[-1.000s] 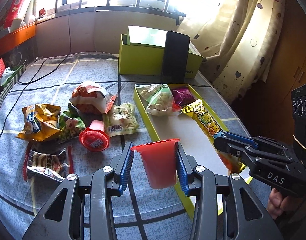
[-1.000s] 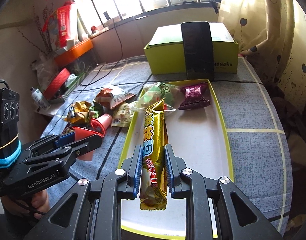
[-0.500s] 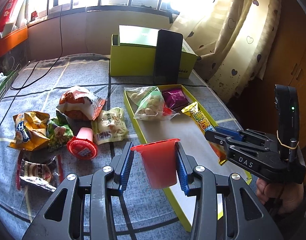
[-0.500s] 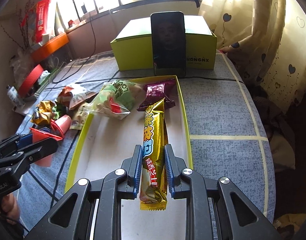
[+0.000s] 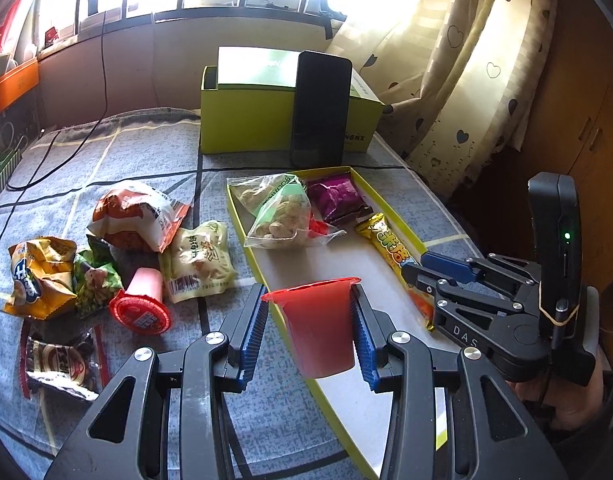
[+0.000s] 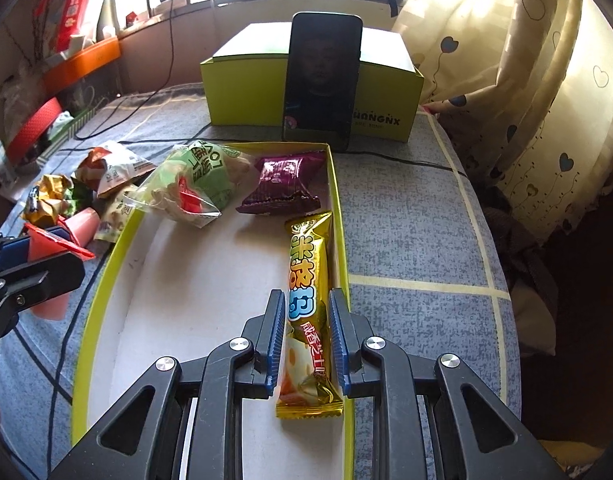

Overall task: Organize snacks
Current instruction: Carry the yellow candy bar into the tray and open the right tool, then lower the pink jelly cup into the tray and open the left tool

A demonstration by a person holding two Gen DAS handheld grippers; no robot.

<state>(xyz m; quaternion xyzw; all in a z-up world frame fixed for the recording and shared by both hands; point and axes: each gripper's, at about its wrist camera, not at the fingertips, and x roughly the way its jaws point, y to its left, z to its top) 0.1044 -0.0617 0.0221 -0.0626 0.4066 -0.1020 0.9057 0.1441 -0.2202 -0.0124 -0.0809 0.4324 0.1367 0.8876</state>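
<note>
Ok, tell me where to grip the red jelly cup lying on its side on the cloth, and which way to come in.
Grip the tapered pink body of the red jelly cup, behind the wide foil lid, which faces the camera. Come from above with one of the fingers on each side of the body. The lid's rim should stop slipping. Packets crowd its left and right, so a steep descent looks safest.

I count snacks in the tray [image 6: 338, 200] versus loose on the cloth.
Tray: three packets plus the gold bar [image 6: 308, 304]. Cloth: five packets, one red cup [image 5: 140, 308]. Second red cup [image 5: 318, 328] held. Two green boxes, one phone [image 6: 320, 80].
</note>
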